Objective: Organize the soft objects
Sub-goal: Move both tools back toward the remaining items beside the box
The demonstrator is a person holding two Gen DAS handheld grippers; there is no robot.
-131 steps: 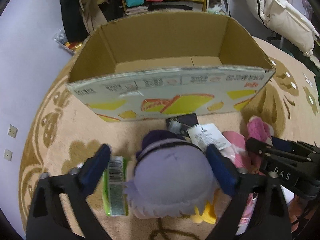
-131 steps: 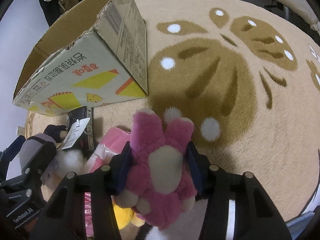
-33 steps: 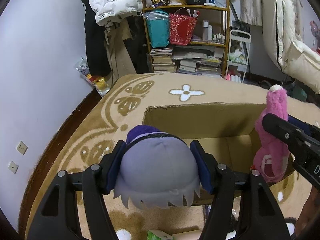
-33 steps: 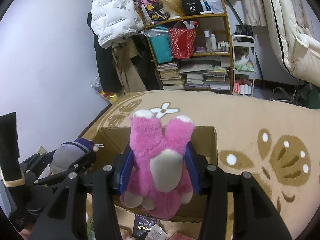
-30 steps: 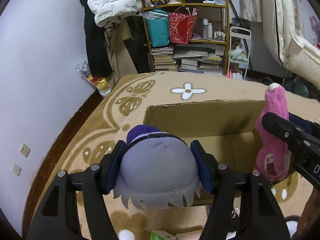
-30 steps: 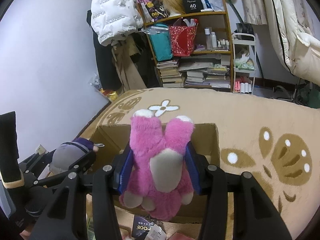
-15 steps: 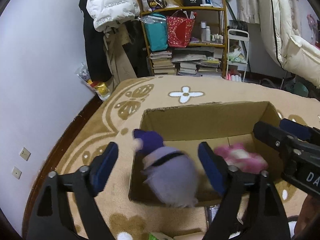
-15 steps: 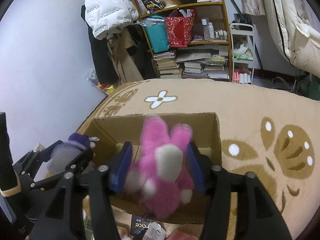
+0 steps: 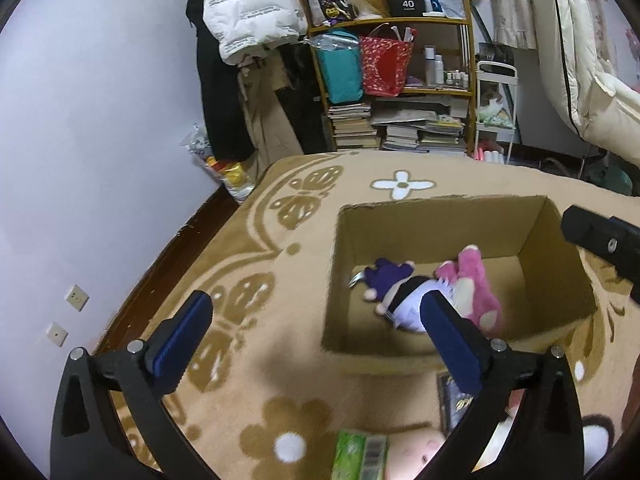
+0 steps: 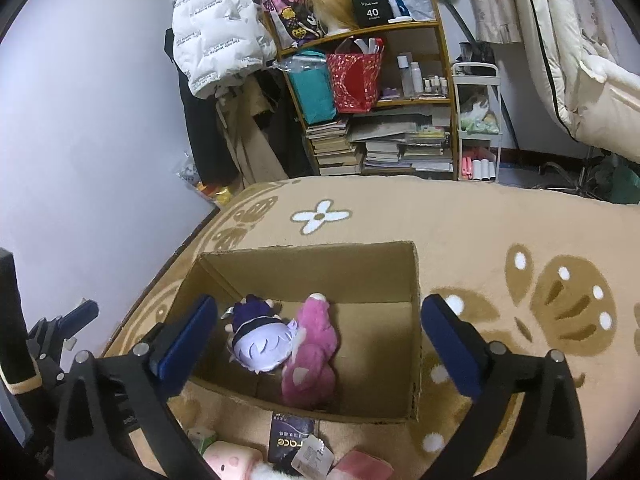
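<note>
An open cardboard box (image 9: 436, 208) (image 10: 304, 254) stands on the beige rug. Inside lie a purple-and-lilac plush doll (image 9: 396, 292) (image 10: 260, 338) and a pink plush toy (image 9: 472, 280) (image 10: 312, 352), side by side and touching. My left gripper (image 9: 320, 340) is open and empty, held above the box's near left corner. My right gripper (image 10: 320, 340) is open and empty above the box. More soft items lie in front of the box: a pink plush (image 10: 228, 460), a green packet (image 9: 356, 456) and a dark tagged packet (image 10: 290, 436).
A cluttered shelf (image 10: 380, 92) with books, bags and bottles stands against the back wall. A white jacket (image 10: 216, 36) hangs at its left. White bedding (image 10: 580, 60) is at the right. The lilac wall (image 9: 100, 120) and dark floor edge lie left of the rug.
Both grippers opened above the box and let go. The purple doll and the pink plush dropped in and now lie on the box floor.
</note>
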